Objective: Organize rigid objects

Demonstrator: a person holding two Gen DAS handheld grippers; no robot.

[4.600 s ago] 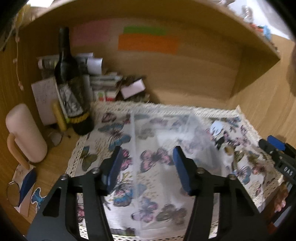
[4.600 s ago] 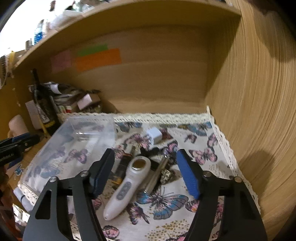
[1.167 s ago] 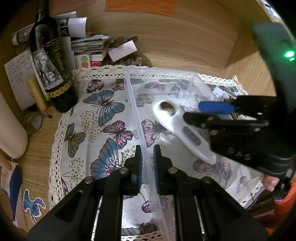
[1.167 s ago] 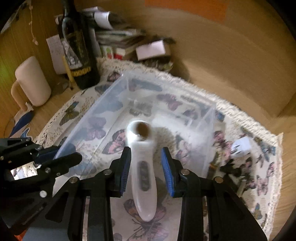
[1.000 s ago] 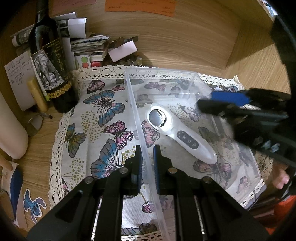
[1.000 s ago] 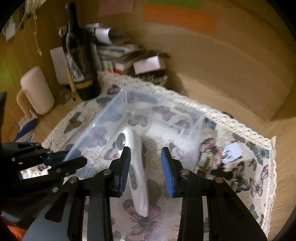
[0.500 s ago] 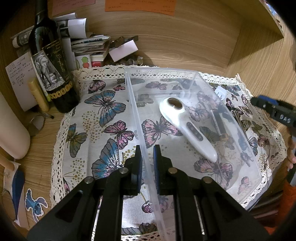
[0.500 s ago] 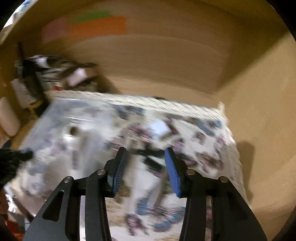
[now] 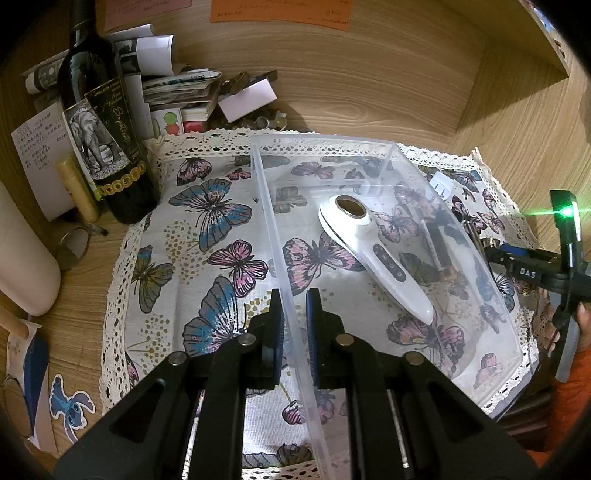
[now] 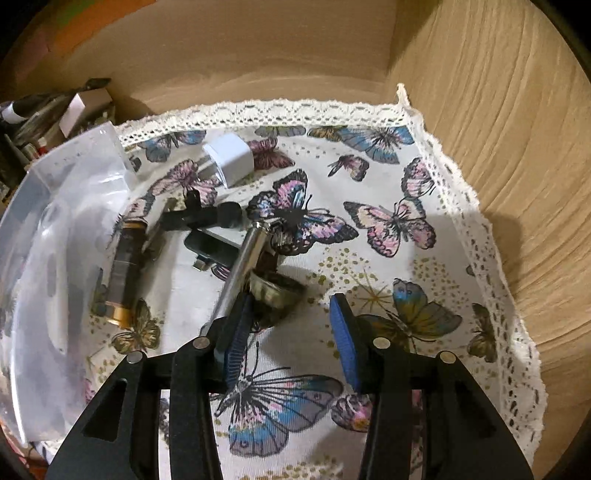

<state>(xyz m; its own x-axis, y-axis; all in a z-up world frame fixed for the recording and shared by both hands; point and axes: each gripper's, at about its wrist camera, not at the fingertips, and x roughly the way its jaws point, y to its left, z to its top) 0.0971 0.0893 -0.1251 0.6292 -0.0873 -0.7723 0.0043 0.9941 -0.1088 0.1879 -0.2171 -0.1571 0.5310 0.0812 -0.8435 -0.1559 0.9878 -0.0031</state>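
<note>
A wooden desk alcove is seen, closed by a wood back panel and a wood side wall on the right. The desk (image 9: 85, 280) is covered in its middle by a butterfly-print cloth (image 9: 207, 236) with a lace edge. A clear plastic bin (image 9: 498, 321) is set on the cloth.

The left gripper (image 9: 294, 321) is pressed together on the bin's left wall, near the near end; the wall is pinched between the blue pads. A white handheld device (image 9: 373, 251) is laid inside the bin, its round head toward the far end.

The right gripper (image 10: 291, 332) is held over the cloth to the right of the bin, its jaws spread with nothing between the pads. Just beyond its tips a small cluster is noted: a metal tube (image 10: 243, 266), a brass-coloured round piece (image 10: 275, 291), a dark cylinder with a gold end (image 10: 125, 273), a flat black item (image 10: 214, 245) and a white plug adapter (image 10: 229, 158) farther back.

At the far left of the desk a dark wine bottle (image 9: 107, 125) is stood upright, with stacked papers (image 9: 173, 85) behind it. An orange note (image 9: 280, 11) is stuck on the back panel.

The right-wrist view is motion-blurred, so the cluster's small parts cannot be identified. The metal tube's near end is hidden behind the left finger (image 10: 236, 339). In the left-wrist view the right gripper is cut off at the frame edge. The bottle's top is cropped.
</note>
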